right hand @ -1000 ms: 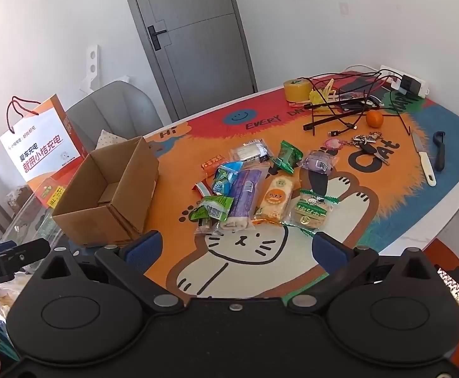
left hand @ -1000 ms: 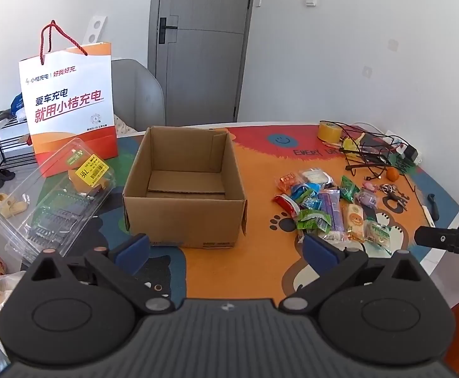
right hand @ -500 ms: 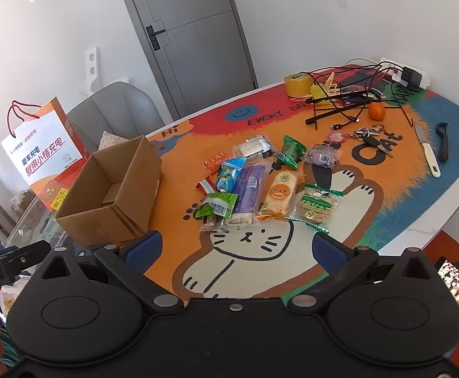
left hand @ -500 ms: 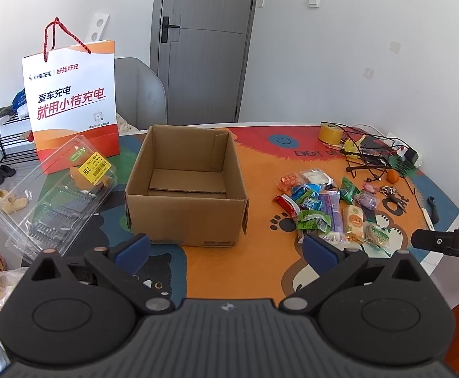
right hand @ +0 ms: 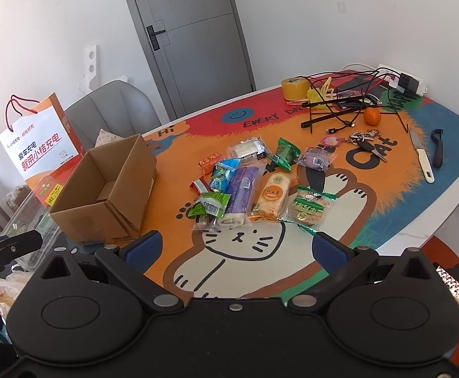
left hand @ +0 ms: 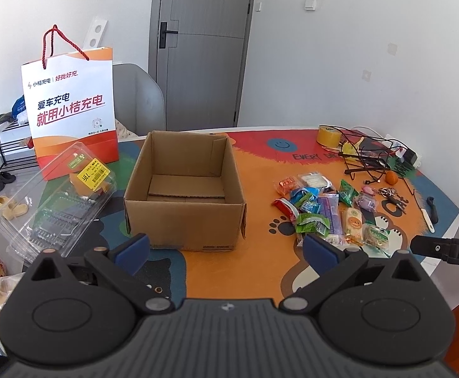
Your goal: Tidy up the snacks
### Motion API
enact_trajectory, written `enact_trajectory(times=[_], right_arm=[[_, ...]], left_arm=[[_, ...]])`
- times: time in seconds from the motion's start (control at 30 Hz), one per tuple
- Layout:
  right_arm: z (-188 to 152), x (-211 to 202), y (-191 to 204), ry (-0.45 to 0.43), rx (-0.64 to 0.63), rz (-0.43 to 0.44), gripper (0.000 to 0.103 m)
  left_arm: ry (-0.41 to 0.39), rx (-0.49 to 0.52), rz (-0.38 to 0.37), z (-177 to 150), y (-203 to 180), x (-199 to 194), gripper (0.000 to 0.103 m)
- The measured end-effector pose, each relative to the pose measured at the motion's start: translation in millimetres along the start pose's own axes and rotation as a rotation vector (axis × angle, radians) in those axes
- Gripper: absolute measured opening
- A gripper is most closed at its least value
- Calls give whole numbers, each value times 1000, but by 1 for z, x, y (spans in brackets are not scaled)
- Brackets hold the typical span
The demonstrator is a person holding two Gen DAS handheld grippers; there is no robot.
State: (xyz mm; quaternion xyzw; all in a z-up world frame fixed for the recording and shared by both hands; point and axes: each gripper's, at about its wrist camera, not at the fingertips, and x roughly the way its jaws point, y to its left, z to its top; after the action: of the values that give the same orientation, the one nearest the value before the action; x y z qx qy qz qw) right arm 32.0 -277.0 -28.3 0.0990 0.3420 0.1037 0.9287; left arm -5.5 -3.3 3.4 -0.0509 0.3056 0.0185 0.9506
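An open, empty cardboard box (left hand: 183,189) stands on the colourful cat-print table mat (left hand: 261,271); it also shows in the right wrist view (right hand: 109,189). A pile of several wrapped snacks (left hand: 327,211) lies to the right of the box, and shows in the right wrist view (right hand: 254,186) too. My left gripper (left hand: 226,249) is open and empty, held before the box's near wall. My right gripper (right hand: 235,249) is open and empty, held above the table's near edge, short of the snacks.
An orange-white paper bag (left hand: 71,110) and a clear plastic clamshell (left hand: 56,208) stand left of the box. Tape roll (right hand: 294,89), cables, a tangerine (right hand: 372,116), keys (right hand: 366,145), a knife (right hand: 421,157) and a peeler lie at the far right.
Both grippers have drifted slightly, the views rising a little. Nothing on the table has moved and both grippers stay open.
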Motion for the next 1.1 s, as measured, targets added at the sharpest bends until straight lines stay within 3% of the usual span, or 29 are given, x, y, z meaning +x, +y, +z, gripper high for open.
enact_trajectory(times=[1.1], right_arm=[[-4,0,7,5,-17,4,103]], left_arm=[[-16,4,12,0,7,-5,103]])
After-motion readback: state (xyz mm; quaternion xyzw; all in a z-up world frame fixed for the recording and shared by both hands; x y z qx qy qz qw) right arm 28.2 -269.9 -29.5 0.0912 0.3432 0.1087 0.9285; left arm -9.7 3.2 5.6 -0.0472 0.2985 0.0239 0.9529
